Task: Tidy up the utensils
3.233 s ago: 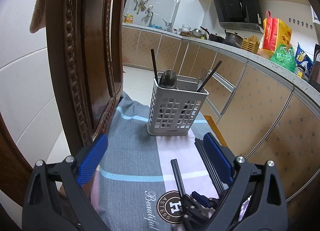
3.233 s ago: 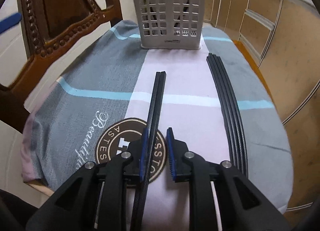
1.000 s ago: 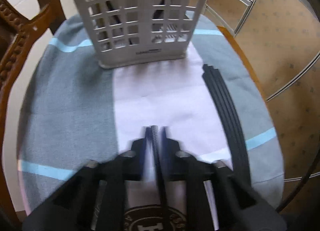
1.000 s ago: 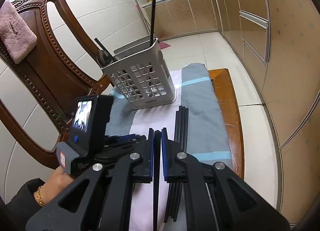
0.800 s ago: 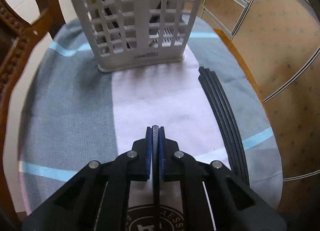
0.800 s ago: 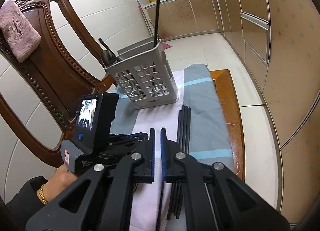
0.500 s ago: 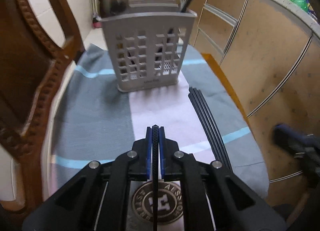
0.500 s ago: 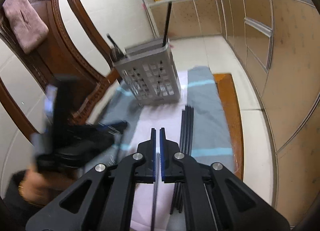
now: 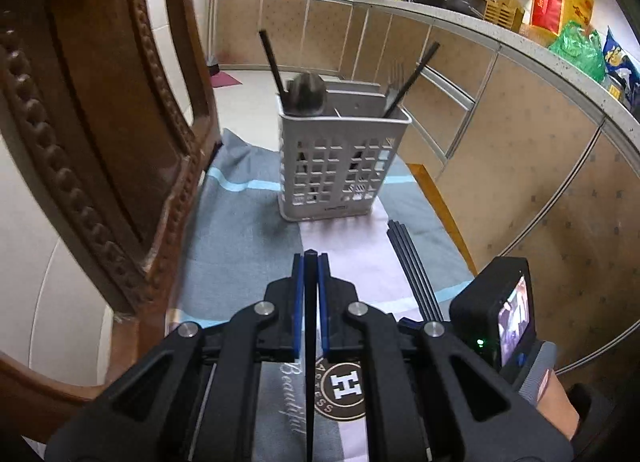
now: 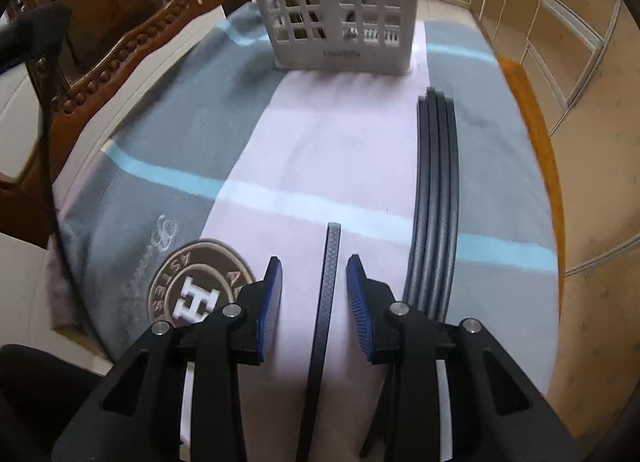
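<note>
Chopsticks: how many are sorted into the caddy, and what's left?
Done: two chopsticks, a spoon and a fork stand in the caddy. In hand: the left tool is shut on one chopstick; the open right tool straddles another chopstick on the cloth. Left: the bundle beside it.

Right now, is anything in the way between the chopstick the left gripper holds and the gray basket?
Nothing visible. The left gripper holds the chopstick above bare cloth, and the way to the basket looks open. The bundle of chopsticks lies off to the right.
</note>
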Action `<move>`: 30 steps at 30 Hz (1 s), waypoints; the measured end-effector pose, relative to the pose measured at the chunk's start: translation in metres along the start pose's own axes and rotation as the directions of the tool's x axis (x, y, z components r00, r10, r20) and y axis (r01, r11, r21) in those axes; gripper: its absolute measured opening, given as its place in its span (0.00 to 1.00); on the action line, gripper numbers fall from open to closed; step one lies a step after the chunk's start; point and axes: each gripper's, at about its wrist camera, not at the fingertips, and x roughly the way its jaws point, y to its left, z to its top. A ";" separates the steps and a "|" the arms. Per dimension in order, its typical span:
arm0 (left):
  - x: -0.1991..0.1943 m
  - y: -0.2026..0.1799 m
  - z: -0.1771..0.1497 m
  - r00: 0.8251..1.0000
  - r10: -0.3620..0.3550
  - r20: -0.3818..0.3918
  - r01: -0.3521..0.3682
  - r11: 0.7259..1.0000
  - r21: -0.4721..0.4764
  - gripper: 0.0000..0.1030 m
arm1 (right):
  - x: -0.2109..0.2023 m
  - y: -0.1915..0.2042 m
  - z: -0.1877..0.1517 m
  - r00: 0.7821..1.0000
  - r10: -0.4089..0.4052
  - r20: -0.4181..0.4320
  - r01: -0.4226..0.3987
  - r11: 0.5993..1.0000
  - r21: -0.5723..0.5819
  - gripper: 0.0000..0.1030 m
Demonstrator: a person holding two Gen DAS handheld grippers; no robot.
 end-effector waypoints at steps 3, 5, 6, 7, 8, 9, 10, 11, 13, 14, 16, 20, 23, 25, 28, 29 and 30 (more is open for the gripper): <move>-0.010 0.004 0.000 1.000 0.001 0.003 -0.001 1.000 -0.002 0.07 | -0.002 0.004 0.004 1.000 -0.002 -0.003 0.002 1.000 -0.013 0.07; -0.015 0.004 0.000 1.000 -0.007 0.008 0.007 1.000 0.002 0.07 | -0.015 0.005 0.002 0.999 0.001 0.033 -0.001 1.000 -0.014 0.06; -0.016 0.004 -0.001 1.000 -0.008 0.011 0.008 1.000 0.006 0.07 | -0.025 0.003 0.000 0.998 0.021 0.056 -0.021 1.000 -0.004 0.06; -0.019 0.004 -0.001 1.000 -0.011 0.013 0.011 1.000 0.013 0.07 | -0.035 0.001 -0.004 0.995 0.037 0.090 -0.038 0.999 0.009 0.07; -0.024 0.003 -0.001 1.000 -0.019 0.021 0.018 1.000 0.015 0.07 | -0.052 -0.002 -0.008 0.990 0.059 0.126 -0.063 0.998 0.021 0.07; -0.031 0.003 -0.001 0.999 -0.025 0.027 0.025 1.000 0.016 0.07 | -0.067 -0.003 -0.012 0.984 0.084 0.156 -0.089 0.996 0.024 0.07; -0.038 0.002 0.000 0.999 -0.036 0.035 0.035 0.999 0.022 0.07 | -0.088 -0.004 -0.018 0.972 0.109 0.207 -0.117 0.993 0.029 0.07; -0.045 0.001 0.001 0.998 -0.042 0.050 0.041 0.999 0.020 0.07 | -0.108 -0.005 -0.025 0.961 0.121 0.249 -0.132 0.991 0.028 0.07; -0.058 -0.001 0.004 0.996 -0.056 0.066 0.054 0.998 0.028 0.07 | -0.140 -0.007 -0.033 0.938 0.150 0.313 -0.165 0.986 0.024 0.07; -0.067 -0.002 0.007 0.994 -0.067 0.085 0.065 0.997 0.027 0.07 | -0.159 -0.010 -0.040 0.921 0.158 0.355 -0.180 0.983 0.028 0.07; -0.083 -0.007 0.013 0.990 -0.083 0.110 0.079 0.996 0.045 0.07 | -0.181 -0.012 -0.044 0.900 0.184 0.395 -0.211 0.977 0.024 0.07; -0.111 -0.014 0.035 0.978 -0.111 0.175 0.103 0.993 0.055 0.07 | -0.230 -0.014 -0.034 0.838 0.201 0.508 -0.250 0.968 0.030 0.07; -0.131 -0.019 0.067 0.964 -0.115 0.241 0.105 0.993 0.053 0.07 | -0.264 -0.015 -0.001 0.790 0.185 0.585 -0.236 0.972 0.011 0.07; -0.140 -0.021 0.089 0.951 -0.121 0.283 0.112 0.992 0.050 0.07 | -0.280 -0.019 0.027 0.760 0.161 0.630 -0.211 0.977 0.006 0.07; -0.157 -0.016 0.139 0.917 -0.118 0.380 0.129 0.992 -0.002 0.07 | -0.301 -0.030 0.073 0.706 0.115 0.699 -0.193 0.981 0.033 0.07; -0.162 -0.014 0.152 0.902 -0.115 0.415 0.133 0.991 -0.015 0.07 | -0.305 -0.035 0.088 0.686 0.091 0.722 -0.179 0.983 0.046 0.07; -0.165 -0.013 0.164 0.887 -0.106 0.449 0.132 0.991 -0.028 0.07 | -0.307 -0.040 0.104 0.669 0.066 0.741 -0.164 0.985 0.060 0.07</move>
